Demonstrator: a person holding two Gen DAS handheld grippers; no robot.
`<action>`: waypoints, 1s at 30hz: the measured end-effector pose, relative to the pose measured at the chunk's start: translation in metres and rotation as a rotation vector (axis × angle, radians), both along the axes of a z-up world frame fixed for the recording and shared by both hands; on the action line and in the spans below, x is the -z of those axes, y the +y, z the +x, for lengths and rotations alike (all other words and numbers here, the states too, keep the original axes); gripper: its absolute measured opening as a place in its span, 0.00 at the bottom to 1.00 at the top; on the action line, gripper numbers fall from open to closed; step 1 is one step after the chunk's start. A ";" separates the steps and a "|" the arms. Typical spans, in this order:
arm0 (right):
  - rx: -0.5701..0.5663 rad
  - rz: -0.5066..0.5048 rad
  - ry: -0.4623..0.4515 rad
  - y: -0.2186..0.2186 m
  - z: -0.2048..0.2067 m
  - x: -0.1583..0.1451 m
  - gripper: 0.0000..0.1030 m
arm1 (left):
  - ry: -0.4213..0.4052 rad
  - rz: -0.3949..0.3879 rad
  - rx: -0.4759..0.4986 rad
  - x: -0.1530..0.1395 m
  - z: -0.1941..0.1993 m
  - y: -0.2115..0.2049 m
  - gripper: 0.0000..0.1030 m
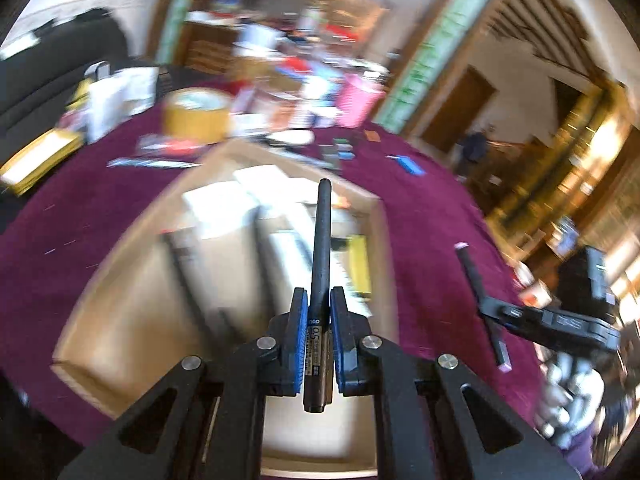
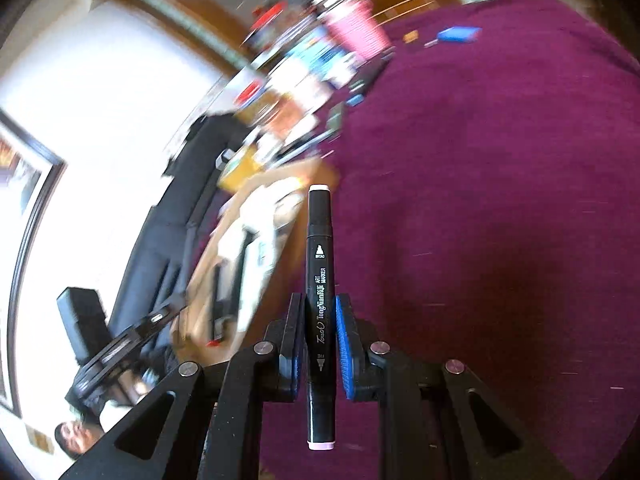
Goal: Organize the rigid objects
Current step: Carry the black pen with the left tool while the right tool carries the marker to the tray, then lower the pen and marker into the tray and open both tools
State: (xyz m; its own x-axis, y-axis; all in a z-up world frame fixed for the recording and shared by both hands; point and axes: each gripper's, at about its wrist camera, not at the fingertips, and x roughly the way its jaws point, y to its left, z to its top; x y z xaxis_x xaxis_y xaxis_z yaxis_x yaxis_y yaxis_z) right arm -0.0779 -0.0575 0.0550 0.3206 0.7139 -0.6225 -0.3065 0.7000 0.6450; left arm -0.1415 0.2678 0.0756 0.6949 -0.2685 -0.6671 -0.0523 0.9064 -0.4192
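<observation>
Both wrist views look forward from close above the maroon tablecloth [image 1: 420,216], sharing the wooden tray [image 2: 236,220].

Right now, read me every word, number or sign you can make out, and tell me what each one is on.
"Touch", "TongNianDiJi", "ART MARKER": on the black art marker in the right gripper.
"0.5": on the black pen in the left gripper.
Small print below "0.5" is too small to read.
Table clutter is too blurred.

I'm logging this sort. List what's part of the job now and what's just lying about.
In the job:
left gripper, shut on a black pen
right gripper, shut on a black art marker
wooden tray, below the pen

Lying about:
tape roll
pink basket
blue item on the cloth
</observation>
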 end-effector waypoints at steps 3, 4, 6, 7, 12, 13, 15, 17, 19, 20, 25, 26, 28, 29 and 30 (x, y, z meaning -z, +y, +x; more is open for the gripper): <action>-0.084 -0.007 0.017 0.050 0.001 0.000 0.16 | 0.045 0.024 -0.070 0.016 0.001 0.019 0.10; -0.103 -0.010 0.021 0.062 0.002 0.000 0.16 | 0.056 0.031 -0.089 0.021 0.001 0.026 0.10; -0.149 -0.018 0.033 0.093 0.003 0.001 0.16 | 0.074 0.030 -0.111 0.030 0.000 0.034 0.10; -0.165 -0.022 0.038 0.105 0.004 0.002 0.16 | 0.084 0.021 -0.118 0.034 0.000 0.038 0.10; -0.207 -0.078 0.064 0.160 0.011 0.014 0.16 | 0.083 0.036 -0.157 0.038 -0.009 0.051 0.11; -0.205 -0.096 0.063 0.166 0.013 0.016 0.16 | 0.083 0.035 -0.160 0.037 -0.010 0.051 0.11; -0.200 -0.139 0.046 0.180 0.013 0.020 0.16 | 0.086 0.055 -0.166 0.037 -0.012 0.050 0.11; -0.190 -0.196 0.017 0.191 0.011 0.022 0.16 | 0.086 0.073 -0.161 0.035 -0.011 0.047 0.12; -0.184 -0.250 -0.023 0.198 0.006 0.021 0.17 | 0.079 0.082 -0.150 0.034 -0.014 0.044 0.22; -0.181 -0.279 -0.044 0.200 0.005 0.021 0.17 | 0.076 0.083 -0.143 0.033 -0.012 0.043 0.26; -0.135 -0.337 -0.054 0.207 0.005 0.025 0.17 | 0.037 0.084 -0.086 0.029 -0.013 0.031 0.59; -0.128 -0.334 -0.050 0.204 0.007 0.025 0.18 | 0.031 0.080 -0.082 0.027 -0.014 0.030 0.61; -0.116 -0.332 -0.059 0.201 0.008 0.022 0.22 | 0.011 0.050 -0.083 0.024 -0.017 0.031 0.64; -0.114 -0.333 -0.068 0.199 0.008 0.019 0.25 | 0.006 0.039 -0.085 0.023 -0.018 0.032 0.65; -0.114 -0.330 -0.079 0.198 0.007 0.017 0.26 | 0.001 0.024 -0.090 0.022 -0.019 0.034 0.66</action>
